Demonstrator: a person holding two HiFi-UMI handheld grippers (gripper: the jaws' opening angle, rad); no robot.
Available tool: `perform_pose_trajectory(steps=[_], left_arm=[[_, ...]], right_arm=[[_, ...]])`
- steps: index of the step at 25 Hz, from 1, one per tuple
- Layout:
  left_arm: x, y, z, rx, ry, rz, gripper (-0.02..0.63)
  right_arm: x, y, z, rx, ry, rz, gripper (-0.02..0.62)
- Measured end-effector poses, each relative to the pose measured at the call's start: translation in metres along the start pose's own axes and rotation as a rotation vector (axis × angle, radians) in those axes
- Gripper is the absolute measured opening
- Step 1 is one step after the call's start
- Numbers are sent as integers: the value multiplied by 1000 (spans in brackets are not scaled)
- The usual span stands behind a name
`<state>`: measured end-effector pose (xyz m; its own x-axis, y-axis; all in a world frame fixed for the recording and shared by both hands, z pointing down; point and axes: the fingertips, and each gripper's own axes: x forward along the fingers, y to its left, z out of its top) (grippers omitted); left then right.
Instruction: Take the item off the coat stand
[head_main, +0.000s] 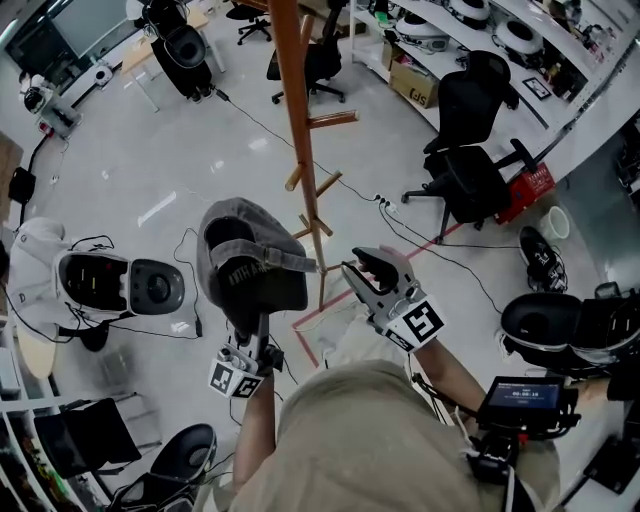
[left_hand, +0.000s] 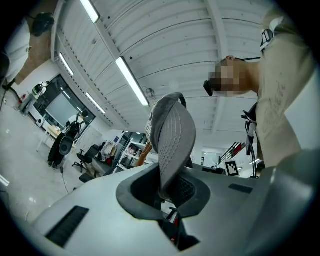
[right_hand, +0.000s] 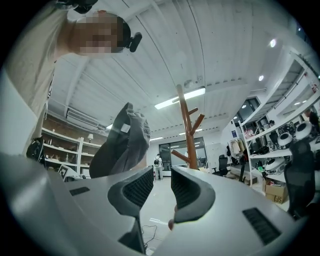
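A grey cap (head_main: 250, 255) is held up by its brim in my left gripper (head_main: 252, 318), whose jaws are shut on it. The cap hangs clear of the wooden coat stand (head_main: 295, 100), just left of the pole. In the left gripper view the brim (left_hand: 172, 140) rises from between the pads of that gripper (left_hand: 167, 192). My right gripper (head_main: 362, 265) stands open to the right of the pole, with nothing between its fingers. The right gripper view shows the cap (right_hand: 122, 145) to the left of that gripper (right_hand: 162, 192) and the stand (right_hand: 186, 125) beyond it.
Black office chairs (head_main: 470, 170) stand at the right by a long desk, with a red box (head_main: 530, 185) near them. A white and black device (head_main: 120, 285) lies on the floor at the left. Cables and a red tape outline (head_main: 320, 330) run round the stand's foot.
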<state>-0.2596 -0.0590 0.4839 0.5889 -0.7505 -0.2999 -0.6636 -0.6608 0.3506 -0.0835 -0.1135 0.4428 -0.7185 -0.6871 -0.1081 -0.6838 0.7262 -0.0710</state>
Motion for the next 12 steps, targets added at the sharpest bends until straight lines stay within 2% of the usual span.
perform_pose_trajectory(steps=[4,9,12], left_arm=[[-1,-1,-5,5,20,4,34],[-9,5,-24,-10,35,12,34],[1,-2,-24,-13,54,16,34]], right_arm=[[-10,-1,-1,-16,6,-19,114],[-19,-3,-21,-37,38,-41,114],[-25,-10,-16,-42,56,-44,114]])
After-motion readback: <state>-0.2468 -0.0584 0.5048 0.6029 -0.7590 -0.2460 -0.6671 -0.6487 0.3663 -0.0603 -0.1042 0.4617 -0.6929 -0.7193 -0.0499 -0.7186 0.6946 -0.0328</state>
